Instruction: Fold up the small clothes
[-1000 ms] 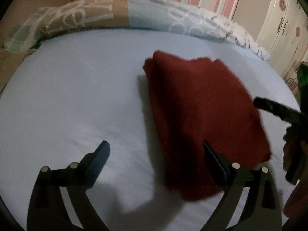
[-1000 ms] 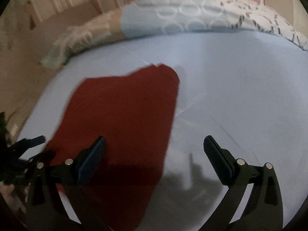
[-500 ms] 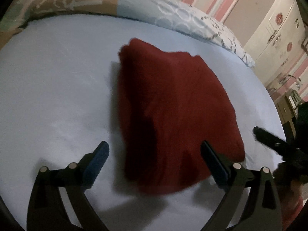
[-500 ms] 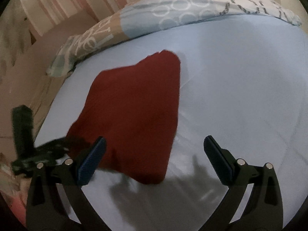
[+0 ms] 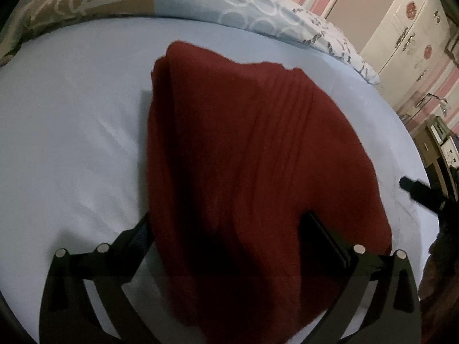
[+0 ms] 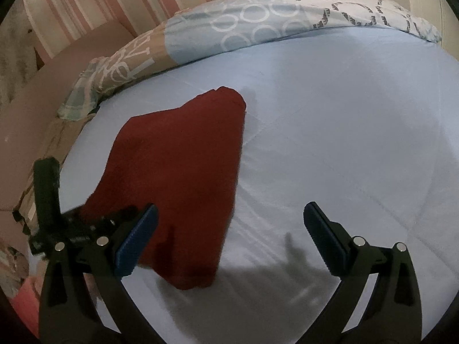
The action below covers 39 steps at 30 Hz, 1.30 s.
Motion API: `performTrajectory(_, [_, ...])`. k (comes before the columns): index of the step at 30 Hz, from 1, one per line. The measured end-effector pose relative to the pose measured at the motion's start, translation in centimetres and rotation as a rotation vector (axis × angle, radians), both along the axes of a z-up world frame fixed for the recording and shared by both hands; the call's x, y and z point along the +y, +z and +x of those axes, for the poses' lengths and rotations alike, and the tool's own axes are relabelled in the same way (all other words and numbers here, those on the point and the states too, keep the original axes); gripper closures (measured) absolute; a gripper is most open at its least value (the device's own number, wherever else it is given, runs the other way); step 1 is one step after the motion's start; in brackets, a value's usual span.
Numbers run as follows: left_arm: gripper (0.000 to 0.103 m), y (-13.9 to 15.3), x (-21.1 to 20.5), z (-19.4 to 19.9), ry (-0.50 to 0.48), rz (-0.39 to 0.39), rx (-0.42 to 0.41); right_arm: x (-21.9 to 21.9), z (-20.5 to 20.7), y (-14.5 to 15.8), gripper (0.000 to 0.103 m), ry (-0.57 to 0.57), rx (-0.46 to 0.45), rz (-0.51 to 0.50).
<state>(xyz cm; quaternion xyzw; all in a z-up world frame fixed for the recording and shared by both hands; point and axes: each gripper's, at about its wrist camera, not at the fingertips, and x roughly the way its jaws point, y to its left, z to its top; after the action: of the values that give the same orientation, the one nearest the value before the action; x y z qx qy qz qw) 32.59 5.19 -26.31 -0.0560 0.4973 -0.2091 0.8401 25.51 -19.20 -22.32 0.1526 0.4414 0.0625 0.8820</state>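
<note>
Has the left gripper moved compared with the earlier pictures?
Yes. The left gripper, its jaws just opened wider, came closer to the folded dark red cloth, now straddling its near edge on the light blue sheet.

1 red cloth [image 5: 252,157], 1 pillow [image 6: 258,25], 1 bed [image 6: 344,129].

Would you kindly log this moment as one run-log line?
left gripper: open, jaws just widened, straddling red cloth | right gripper: open, empty | cloth: folded on bed sheet

No word, brand or number can be read. Large white letter-like shapes are printed on the tan part of the patterned cover [image 6: 134,57] at the far edge of the bed (too warped and cropped to be made out).
</note>
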Motion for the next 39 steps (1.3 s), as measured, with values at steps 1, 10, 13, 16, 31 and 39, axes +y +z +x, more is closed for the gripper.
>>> performTrajectory(1, [0.001, 0.0, 0.1, 0.3, 0.000, -0.013, 0.011, 0.0, 0.1, -0.2, 0.003, 0.000, 0.002, -0.003])
performTrajectory(10, [0.027, -0.2, -1.0, 1.7, -0.075, -0.006, 0.055, 0.3, 1.6, -1.1, 0.003, 0.004, 0.010, 0.001])
performTrajectory(13, [0.035, 0.5, -1.7, 1.0, -0.077, 0.068, -0.008, 0.3, 3.2, -0.7, 0.003, 0.009, -0.004, 0.008])
performTrajectory(16, [0.040, 0.9, -2.6, 0.2, -0.058, 0.137, -0.067, 0.9, 6.1, -1.0, 0.003, 0.030, 0.027, 0.015])
performTrajectory(31, [0.043, 0.9, -3.5, -1.0, -0.039, 0.263, -0.132, 3.7, 15.2, -4.8, 0.015, 0.128, 0.191, 0.100])
performTrajectory(39, [0.052, 1.1, -3.8, -1.5, -0.024, 0.274, -0.145, 6.3, 13.6, -2.3, 0.056, 0.229, 0.077, -0.145])
